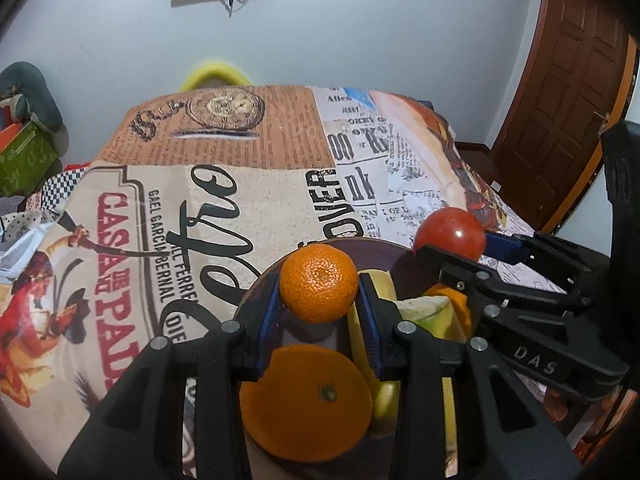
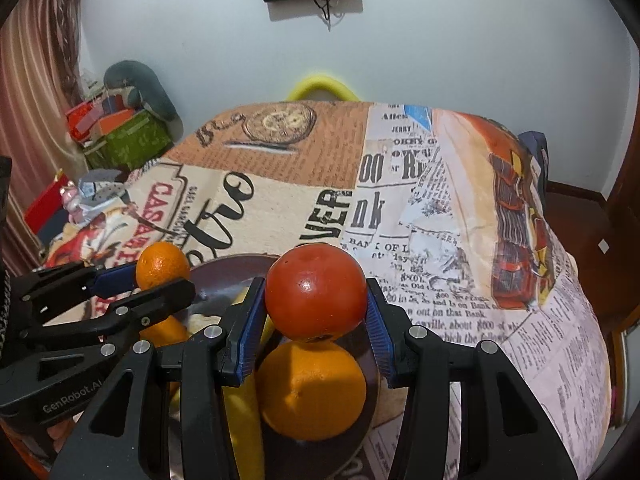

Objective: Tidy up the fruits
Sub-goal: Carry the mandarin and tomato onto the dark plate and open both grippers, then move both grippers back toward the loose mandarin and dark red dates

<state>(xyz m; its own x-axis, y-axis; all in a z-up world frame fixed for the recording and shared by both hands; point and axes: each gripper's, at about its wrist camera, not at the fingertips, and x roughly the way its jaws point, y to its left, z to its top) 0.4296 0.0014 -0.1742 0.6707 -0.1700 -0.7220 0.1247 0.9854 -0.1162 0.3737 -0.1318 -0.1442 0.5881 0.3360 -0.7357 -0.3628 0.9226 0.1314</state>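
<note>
L gripper (image 1: 318, 304): jaws pinching a small mandarin (image 1: 318, 283), one blue pad on each side of it. R gripper (image 2: 316, 320): jaws pinching a red tomato (image 2: 316, 292), same way. Both fruits held above a dark round plate (image 1: 376, 250) on the table w/ printed cloth (image 1: 224, 184). Below L jaws, on plate: large orange (image 1: 306, 404), banana (image 1: 360, 340) just right of it. Below R jaws: same orange, tomato close over it; can't tell if touching.
</note>
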